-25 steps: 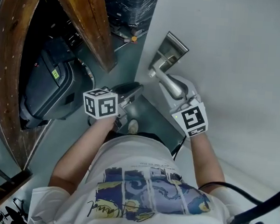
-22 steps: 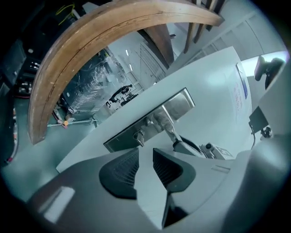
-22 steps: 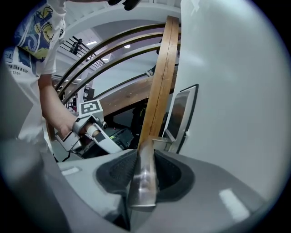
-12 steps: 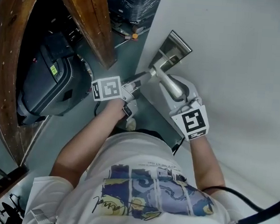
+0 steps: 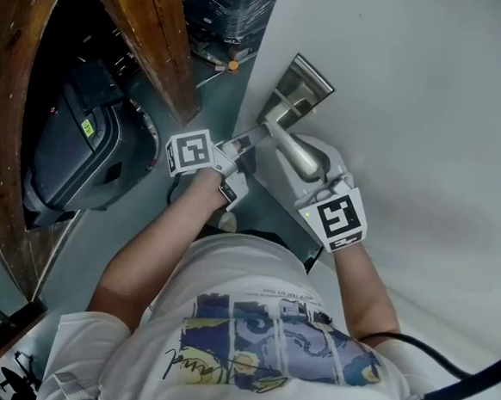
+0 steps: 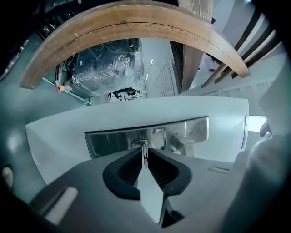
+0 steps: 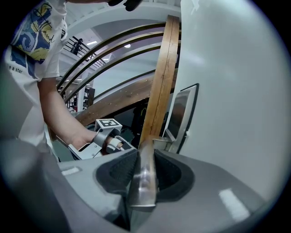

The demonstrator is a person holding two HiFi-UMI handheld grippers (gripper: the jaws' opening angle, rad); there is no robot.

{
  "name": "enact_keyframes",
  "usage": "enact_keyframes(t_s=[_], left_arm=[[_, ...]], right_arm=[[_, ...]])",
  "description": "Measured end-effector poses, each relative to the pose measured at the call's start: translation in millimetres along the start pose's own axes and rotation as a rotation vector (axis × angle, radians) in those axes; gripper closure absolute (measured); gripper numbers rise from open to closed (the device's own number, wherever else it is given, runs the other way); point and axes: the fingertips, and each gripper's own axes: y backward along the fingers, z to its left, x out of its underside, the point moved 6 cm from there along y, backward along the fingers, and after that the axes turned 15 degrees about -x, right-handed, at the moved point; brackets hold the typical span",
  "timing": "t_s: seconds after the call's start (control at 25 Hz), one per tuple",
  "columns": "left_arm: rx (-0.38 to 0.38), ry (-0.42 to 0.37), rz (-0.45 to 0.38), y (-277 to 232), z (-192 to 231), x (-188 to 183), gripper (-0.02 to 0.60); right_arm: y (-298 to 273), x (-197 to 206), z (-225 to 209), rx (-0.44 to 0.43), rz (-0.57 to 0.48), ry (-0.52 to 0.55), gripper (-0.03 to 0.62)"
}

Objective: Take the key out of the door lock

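Note:
The key (image 6: 145, 159) sticks out of the lock in the steel plate (image 6: 109, 142) on the white door. In the left gripper view my left gripper (image 6: 144, 150) has its jaws closing, and the ribbed pads touch the key on both sides. The head view shows the left gripper (image 5: 243, 142) reaching to the plate (image 5: 299, 82) from the left. My right gripper (image 5: 311, 172) is shut on the silver door handle (image 5: 287, 148). In the right gripper view the handle (image 7: 143, 179) lies between the pads of the right gripper (image 7: 145, 157).
The white door (image 5: 430, 114) fills the right side. A curved wooden beam (image 5: 151, 32) and a dark case (image 5: 77, 151) stand left of the door edge. A plastic-wrapped stack (image 5: 227, 3) sits beyond. The person's torso and arms fill the lower head view.
My left gripper has moved up and right from beside the door to the lock plate, and its jaws have come in around the key. The right gripper has stayed on the handle.

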Motion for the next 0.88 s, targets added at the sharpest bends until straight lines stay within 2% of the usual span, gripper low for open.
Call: enact_keyframes(t_s=[0.24, 0.56, 0.88], left_arm=[[0.018, 0.082, 0.002, -0.6, 0.3, 4.1, 0.552], [0.004, 0.074, 0.001, -0.3, 4.6, 1.9, 0.555], [-0.020, 0.112, 0.012, 5.5, 4.1, 3.9, 0.557]], right_arm=[[-0.1, 1.0, -0.2, 0.006, -0.003, -0.001, 0.477], [-0.6, 1.8, -1.9, 0.009, -0.001, -0.003, 0.477], [-0.9, 2.3, -1.9, 0.021, -0.001, -0.002, 0.479]])
